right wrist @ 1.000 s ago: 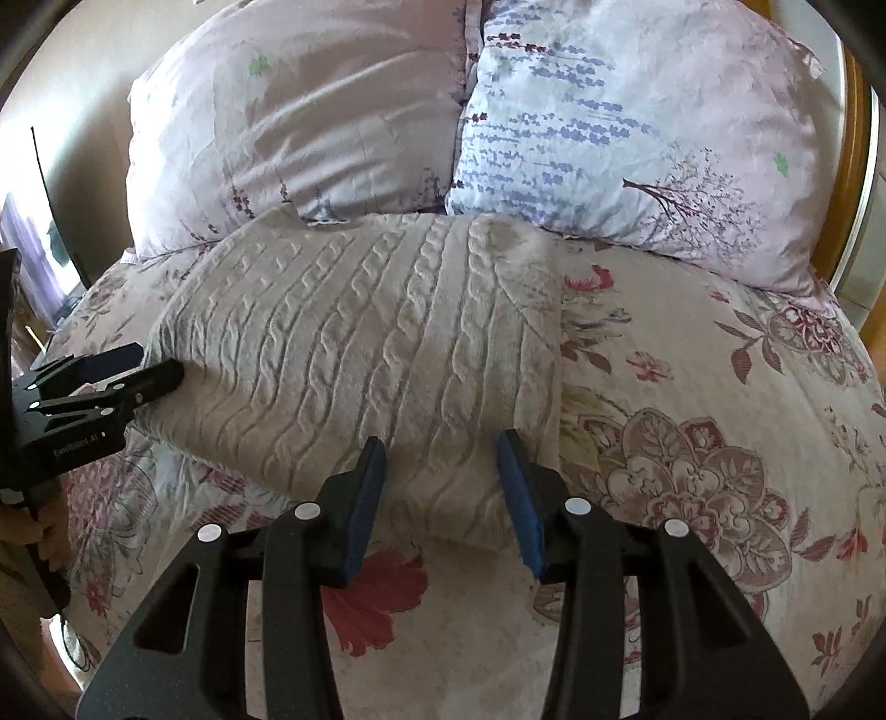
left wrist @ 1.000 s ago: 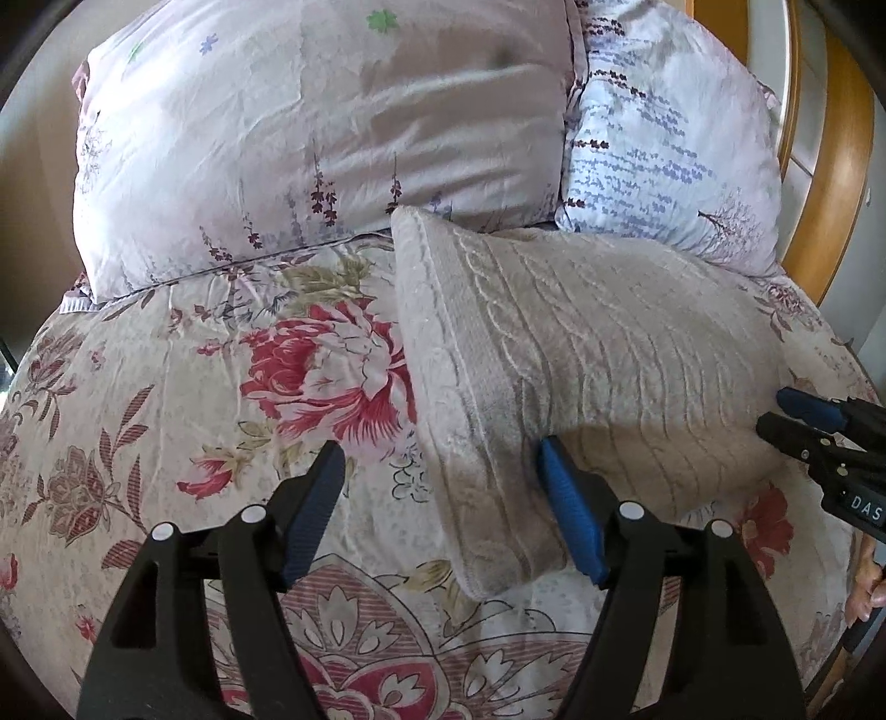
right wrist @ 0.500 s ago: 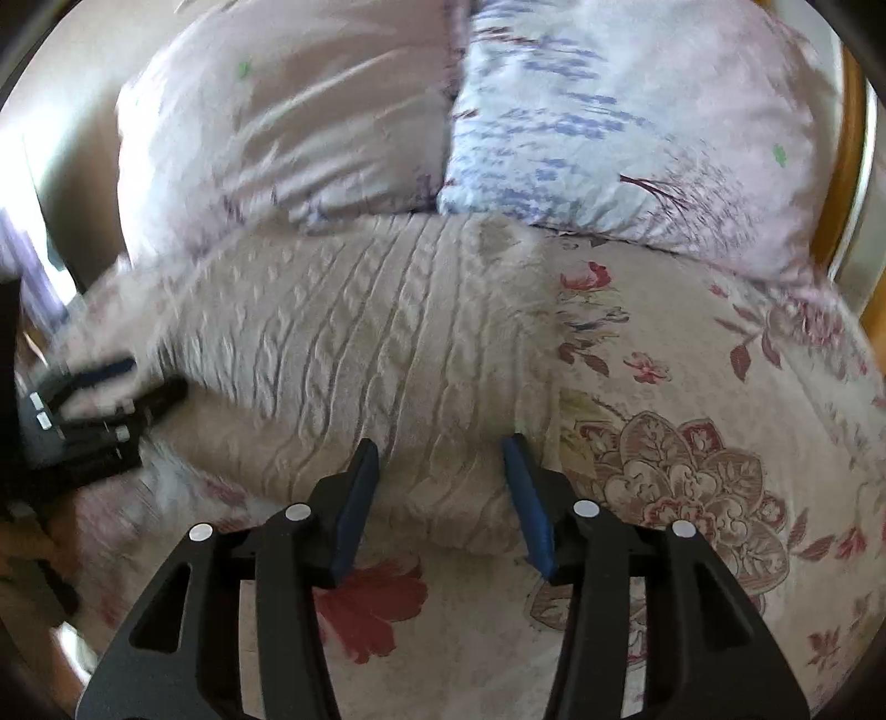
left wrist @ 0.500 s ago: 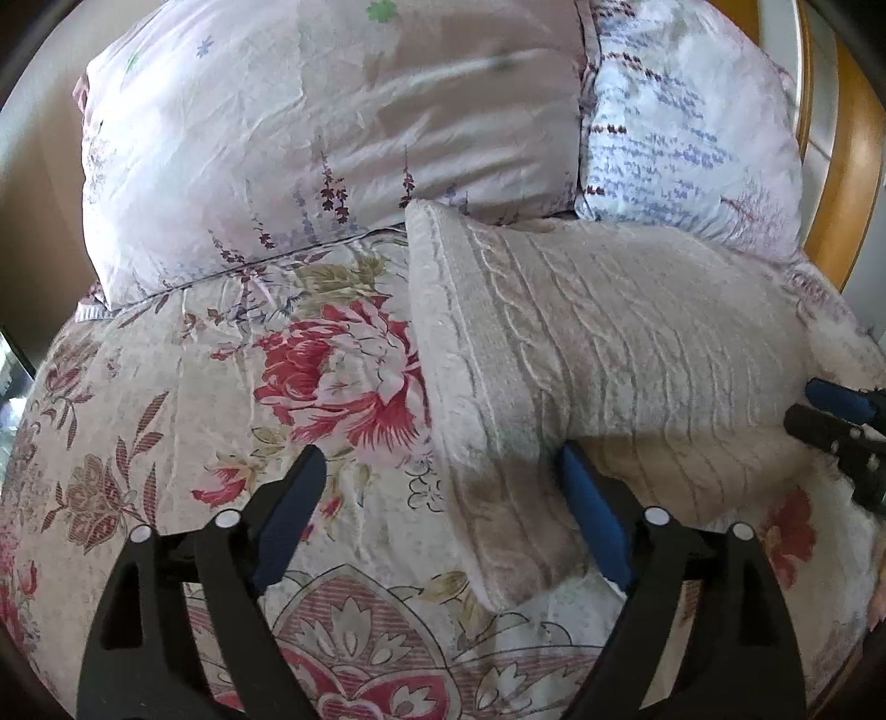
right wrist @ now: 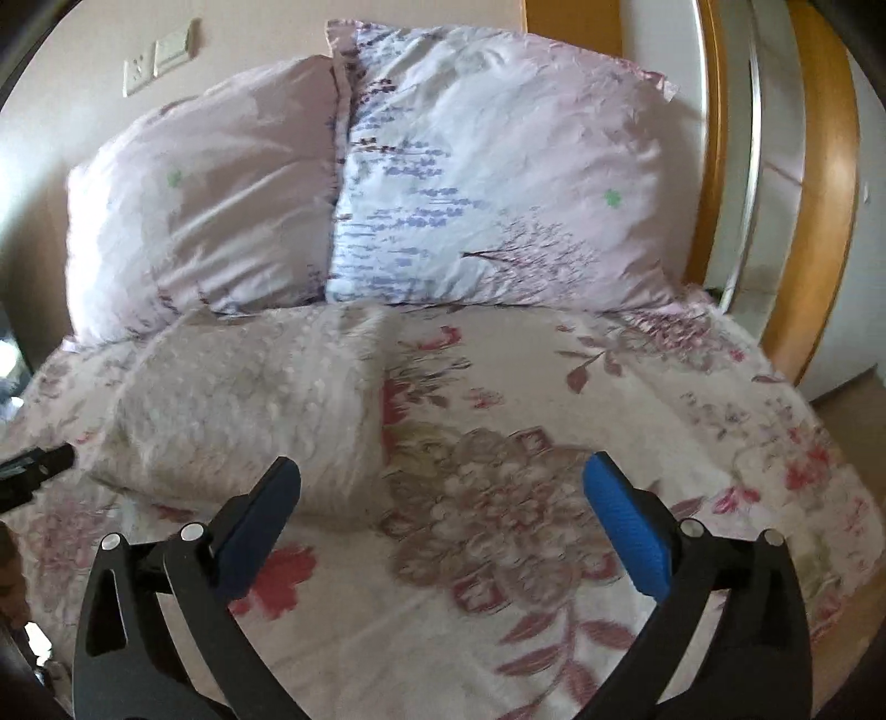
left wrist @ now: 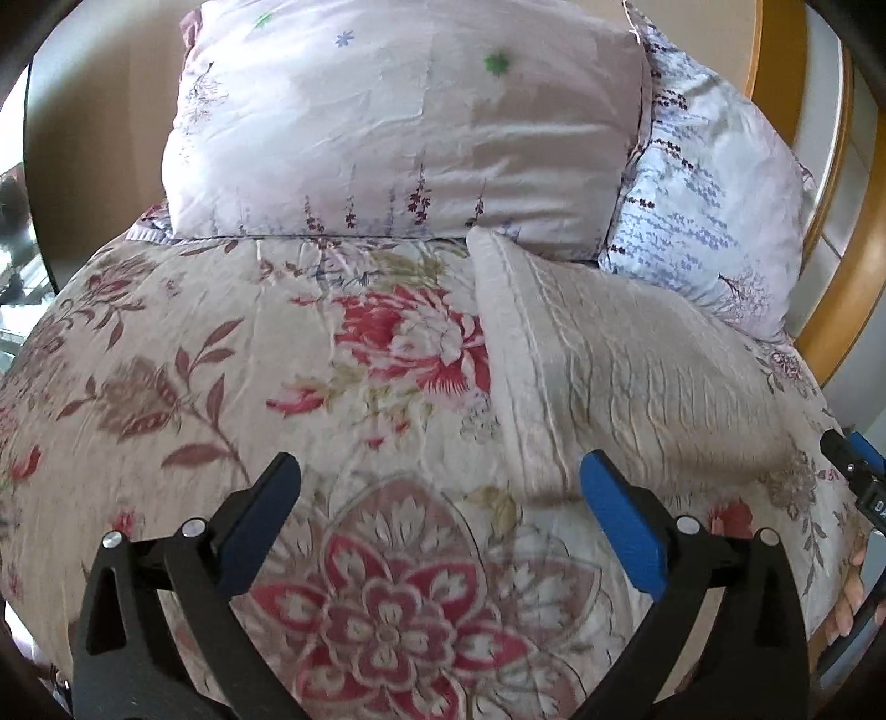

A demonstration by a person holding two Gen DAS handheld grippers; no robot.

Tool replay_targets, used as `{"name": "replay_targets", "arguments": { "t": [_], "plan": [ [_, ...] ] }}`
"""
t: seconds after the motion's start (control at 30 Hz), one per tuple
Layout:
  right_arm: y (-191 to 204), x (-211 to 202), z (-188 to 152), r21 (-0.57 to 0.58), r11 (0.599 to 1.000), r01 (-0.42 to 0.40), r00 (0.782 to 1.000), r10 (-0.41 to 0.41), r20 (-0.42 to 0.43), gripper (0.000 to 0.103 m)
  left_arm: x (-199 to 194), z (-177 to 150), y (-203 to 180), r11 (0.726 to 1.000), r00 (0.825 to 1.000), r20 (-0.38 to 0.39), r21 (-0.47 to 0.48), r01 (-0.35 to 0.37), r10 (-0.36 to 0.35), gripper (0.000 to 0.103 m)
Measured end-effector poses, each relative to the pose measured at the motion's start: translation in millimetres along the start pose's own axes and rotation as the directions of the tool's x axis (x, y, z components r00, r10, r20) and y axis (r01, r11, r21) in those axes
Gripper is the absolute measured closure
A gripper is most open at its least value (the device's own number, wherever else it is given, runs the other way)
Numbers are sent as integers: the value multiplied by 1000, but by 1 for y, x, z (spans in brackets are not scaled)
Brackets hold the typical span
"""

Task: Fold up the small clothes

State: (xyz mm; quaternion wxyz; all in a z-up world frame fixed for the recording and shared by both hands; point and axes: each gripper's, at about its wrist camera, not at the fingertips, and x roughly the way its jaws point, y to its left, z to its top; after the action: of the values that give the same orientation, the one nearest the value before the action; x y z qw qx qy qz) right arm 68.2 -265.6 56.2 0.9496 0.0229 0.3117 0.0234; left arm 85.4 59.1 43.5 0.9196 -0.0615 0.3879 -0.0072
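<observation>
Cream cable-knit sweater point(left wrist: 626, 376) lies folded on the bed point(left wrist: 232, 387), near the pillows point(left wrist: 410, 122) at its head edge. Left hand-held gripper point(left wrist: 437, 515) and right hand-held gripper point(right wrist: 437, 515) gape wide, empty. Any careless brush could undo the loose fold.

Partial white letters "DA" on right gripper point(left wrist: 864, 476) body; rest cut off

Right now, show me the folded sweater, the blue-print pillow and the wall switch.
folded sweater point(left wrist: 626, 376): left wrist view, middle of its knit top.
blue-print pillow point(right wrist: 487, 183): right wrist view, centre of its face.
wall switch point(right wrist: 171, 44): right wrist view, plate front.
</observation>
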Motion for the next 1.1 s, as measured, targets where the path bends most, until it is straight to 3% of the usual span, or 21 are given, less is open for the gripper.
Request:
{"name": "replay_targets", "arguments": {
  "t": [0.2, 0.4, 0.7, 1.1],
  "plan": [
    [22, 5, -11, -21, 996, -85, 995, 84, -60, 1, -4, -17, -26, 997, 1000, -7, 81, -18, 19, 2],
    [41, 17, -29, -10, 993, -120, 984, 117, -135, 1, 8, -31, -46, 986, 997, -58, 161, -37, 47, 2],
    [55, 37, -44, -36, 997, -66, 967, 55, -250, 1, 25, -39, -50, 989, 991, -120, 145, -33, 51, 2],
    [62, 42, -48, -80, 996, -24, 964, 2, -265, 1, 29, -41, -49, 987, 989, -123, 150, -57, 76, 2]
  ]
}}
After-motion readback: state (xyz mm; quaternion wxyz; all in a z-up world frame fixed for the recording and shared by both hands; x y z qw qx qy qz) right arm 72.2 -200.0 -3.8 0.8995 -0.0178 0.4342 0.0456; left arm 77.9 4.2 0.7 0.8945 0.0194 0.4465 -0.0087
